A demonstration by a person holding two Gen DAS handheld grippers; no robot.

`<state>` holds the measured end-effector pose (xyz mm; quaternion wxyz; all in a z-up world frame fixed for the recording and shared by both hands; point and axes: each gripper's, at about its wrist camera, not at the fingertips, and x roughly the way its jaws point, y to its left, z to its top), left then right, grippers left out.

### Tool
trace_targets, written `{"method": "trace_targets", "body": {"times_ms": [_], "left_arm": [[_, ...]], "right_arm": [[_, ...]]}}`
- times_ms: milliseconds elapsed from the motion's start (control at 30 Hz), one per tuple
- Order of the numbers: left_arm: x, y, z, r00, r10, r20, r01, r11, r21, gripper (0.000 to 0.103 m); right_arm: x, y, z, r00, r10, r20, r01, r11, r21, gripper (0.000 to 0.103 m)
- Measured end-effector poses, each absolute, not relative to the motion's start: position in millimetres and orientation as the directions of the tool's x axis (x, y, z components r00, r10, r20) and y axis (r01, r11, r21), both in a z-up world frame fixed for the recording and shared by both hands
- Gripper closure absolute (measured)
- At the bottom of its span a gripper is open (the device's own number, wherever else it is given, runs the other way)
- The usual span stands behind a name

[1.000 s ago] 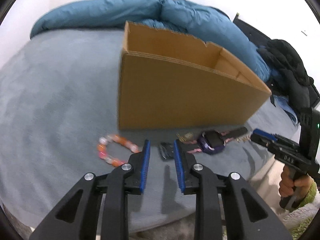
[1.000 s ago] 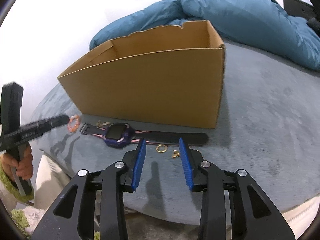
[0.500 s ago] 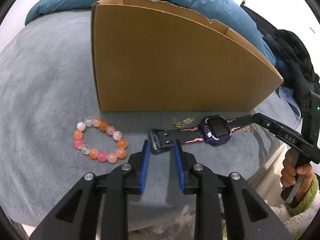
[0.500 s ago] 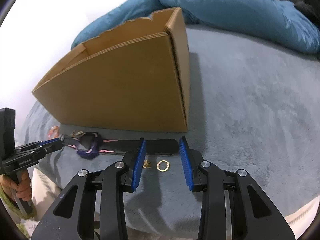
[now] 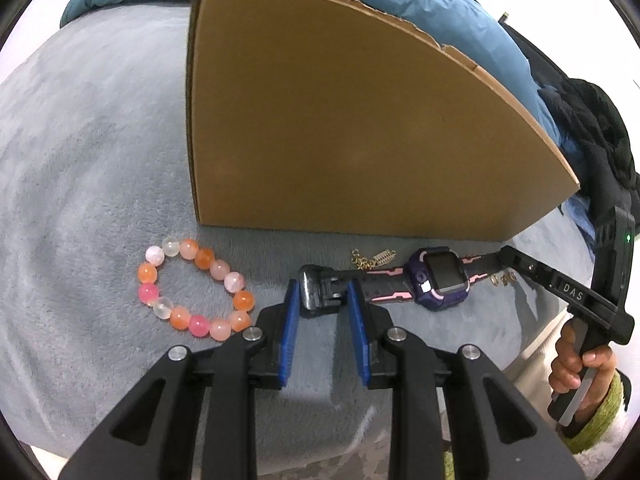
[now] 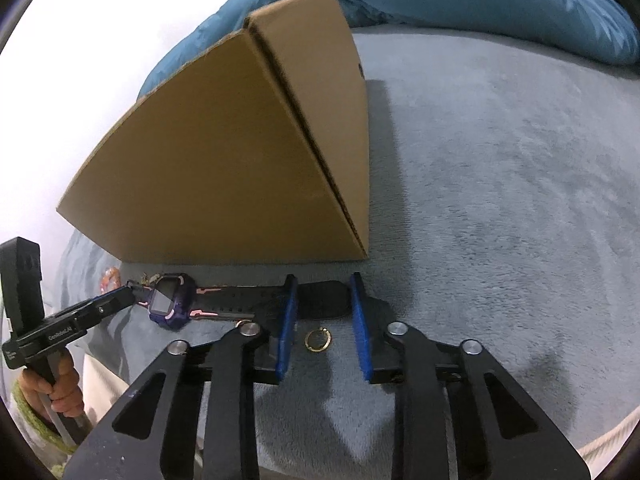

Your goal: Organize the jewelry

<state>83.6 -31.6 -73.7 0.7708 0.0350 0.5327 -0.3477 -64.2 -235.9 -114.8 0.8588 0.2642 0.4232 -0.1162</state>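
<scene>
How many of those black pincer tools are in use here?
2. The left gripper is over the buckle end of the watch. The right gripper, its jaws closing, is over the strap's other end, with a gold ring lying between its fingers. None seems hidden.

Both the left gripper (image 5: 323, 292) and the right gripper (image 6: 324, 286) are black with blue pads. Ahead of them, the watch (image 5: 440, 278) has a purple case and a black strap with pink line markings, in front of a plain brown cardboard box (image 5: 360, 128) on a grey-blue plush blanket (image 5: 88, 184). Left of the left gripper lies a bead bracelet (image 5: 196, 290) in orange, pink and milky white; between the right pads sits a gold ring (image 6: 318, 339), and the small chain (image 5: 374, 259) by the strap looks gold too.
</scene>
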Motion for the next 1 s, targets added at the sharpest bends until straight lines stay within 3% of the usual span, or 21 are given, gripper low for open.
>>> {"method": "trace_targets", "body": {"times_ms": [167,267,367,467,700,933,1000], "left_arm": [[87.8,-24.2,-71.5,0.205,-0.513,-0.833,0.566,0.757,-0.327,0.08],[85.3,-23.2,-68.9,0.233,-0.506,-0.83,0.577,0.759,-0.3,0.084],[76.8,-27.0,-64.8,0.264,-0.503,-0.823,0.598,0.755,-0.269,0.096],[72.5,-30.0,-63.8,0.286,-0.481,-0.829,0.622,0.751,-0.221,0.097],[71.5,-28.1,-64.3,0.282,-0.483,-0.829,0.61,0.757,-0.234,0.097],[71.8,-28.4,-64.5,0.279,-0.484,-0.829,0.612,0.755,-0.235,0.098],[71.2,-28.9,-64.6,0.283,-0.485,-0.828,0.61,0.757,-0.234,0.099]], "right_arm": [[-69.5,-242.5,-109.0,0.666,0.09,-0.74,0.404,0.791,0.46,0.087],[-77.1,-243.6,-108.7,0.686,0.095,-0.721,0.4,0.778,0.483,0.091],[-80.8,-242.2,-105.5,0.707,0.1,-0.7,0.389,0.773,0.502,0.095],[-86.5,-243.8,-97.5,0.749,0.14,-0.648,0.35,0.747,0.565,0.095],[-93.4,-241.8,-100.6,0.787,0.217,-0.578,0.296,0.688,0.662,0.082],[-85.2,-225.0,-95.2,0.781,0.232,-0.58,0.264,0.719,0.643,0.079],[-85.0,-224.9,-91.7,0.781,0.209,-0.588,0.267,0.74,0.618,0.09]]}}
